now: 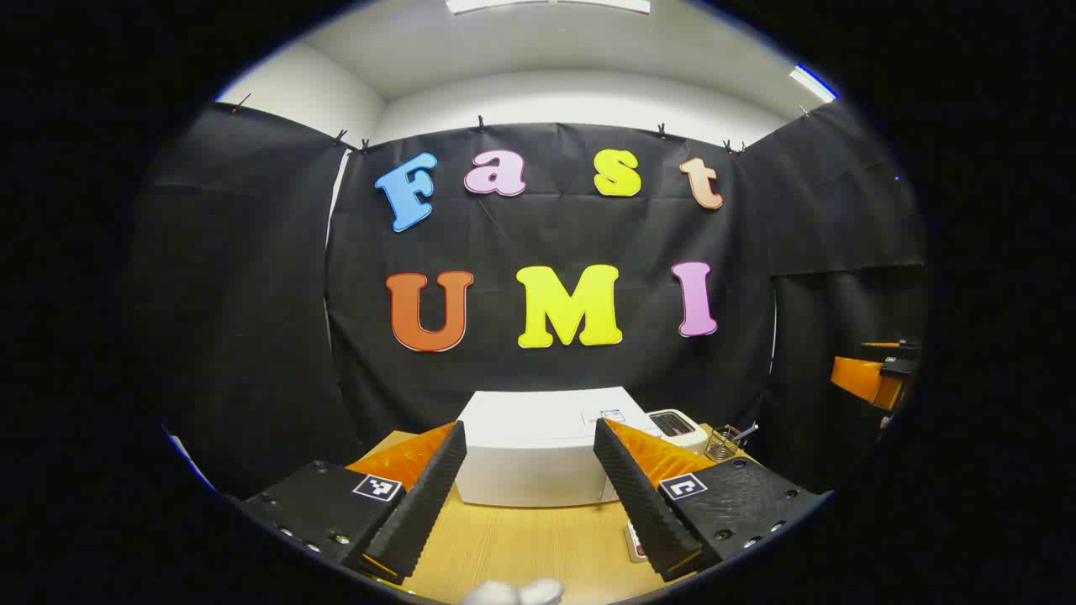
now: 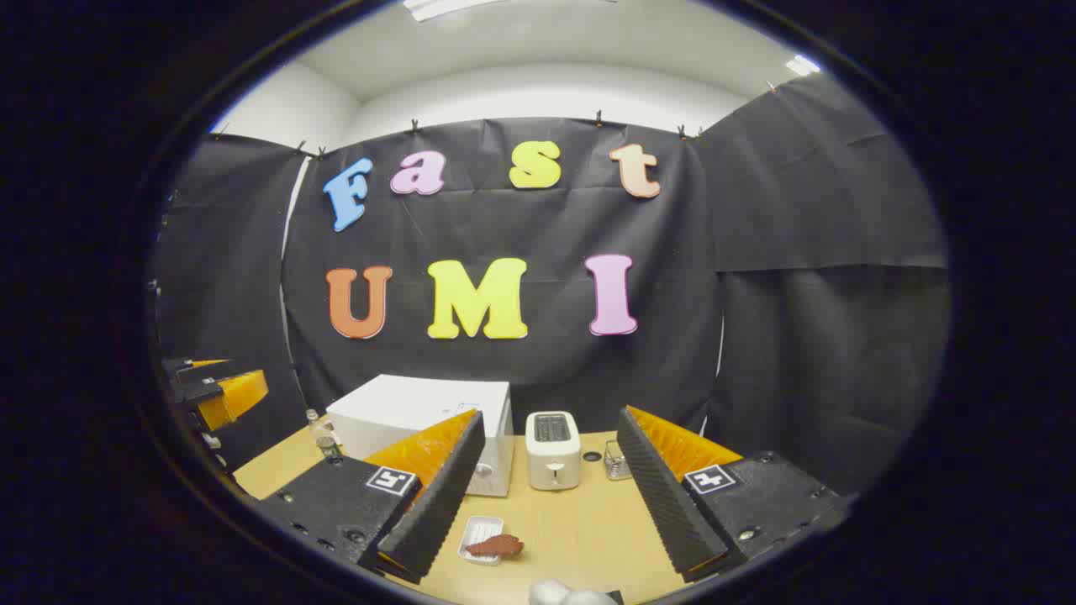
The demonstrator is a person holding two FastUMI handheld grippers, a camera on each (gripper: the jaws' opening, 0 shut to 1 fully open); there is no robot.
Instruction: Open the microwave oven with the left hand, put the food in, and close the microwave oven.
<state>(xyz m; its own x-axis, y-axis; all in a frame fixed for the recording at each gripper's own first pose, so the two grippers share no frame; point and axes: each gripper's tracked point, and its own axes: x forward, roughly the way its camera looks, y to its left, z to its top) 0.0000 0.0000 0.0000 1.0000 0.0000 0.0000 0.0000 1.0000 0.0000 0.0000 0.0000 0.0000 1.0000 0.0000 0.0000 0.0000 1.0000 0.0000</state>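
The white microwave [image 1: 538,458] stands shut on the wooden table [image 1: 521,546], straight ahead of my left gripper [image 1: 530,425], which is open and holds nothing. In the right gripper view the microwave [image 2: 412,407] stands at the back left, its front partly hidden behind my left finger. A brown piece of food [image 2: 498,546] lies on a small white tray [image 2: 479,529] on the table in front of the microwave. My right gripper [image 2: 551,416] hovers above the table, open and apart from the food. The left gripper [image 2: 220,393] also shows at the far left edge.
A white toaster [image 2: 552,449] stands right of the microwave, with a small wire basket [image 2: 616,462] beside it. A little bottle [image 2: 319,433] sits left of the microwave. The right gripper [image 1: 878,378] appears at the right edge of the left gripper view. Black cloth walls surround the table.
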